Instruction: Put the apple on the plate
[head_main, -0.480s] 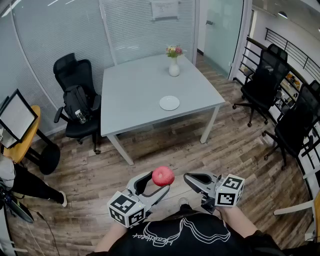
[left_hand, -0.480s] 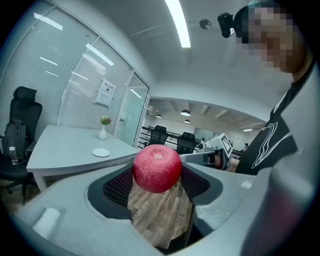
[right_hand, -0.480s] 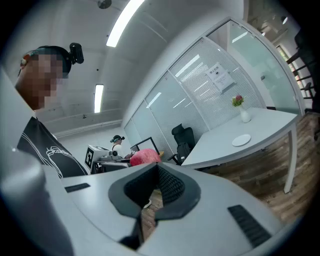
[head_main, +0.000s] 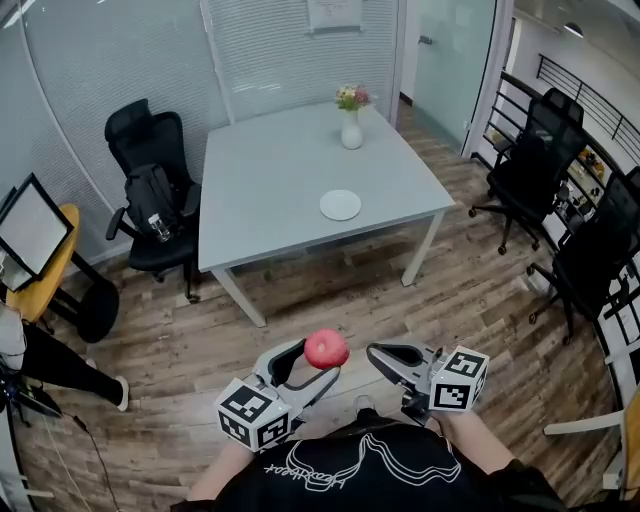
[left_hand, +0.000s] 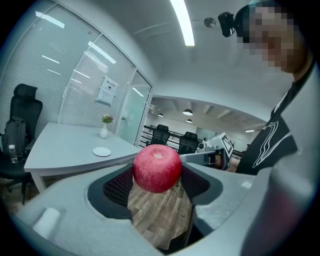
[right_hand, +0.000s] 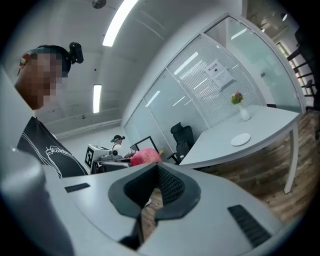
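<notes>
A red apple (head_main: 326, 349) is held over the wooden floor, close to my body, with my left gripper (head_main: 318, 362) shut on it. In the left gripper view the apple (left_hand: 157, 168) sits between the dark pads, pressed from both sides. My right gripper (head_main: 378, 353) hangs just right of it, shut and empty, and its own view shows the apple (right_hand: 145, 156) beyond its jaws (right_hand: 156, 170). The small white plate (head_main: 340, 205) lies near the front edge of the grey table (head_main: 270, 190) ahead; it also shows as the plate (left_hand: 102, 151) and the plate (right_hand: 240, 139).
A white vase with flowers (head_main: 351, 120) stands at the table's far edge. A black office chair with a bag (head_main: 150, 190) is left of the table, and more black chairs (head_main: 530, 150) stand at the right. A monitor (head_main: 35, 230) and a seated person's leg (head_main: 60, 365) are at far left.
</notes>
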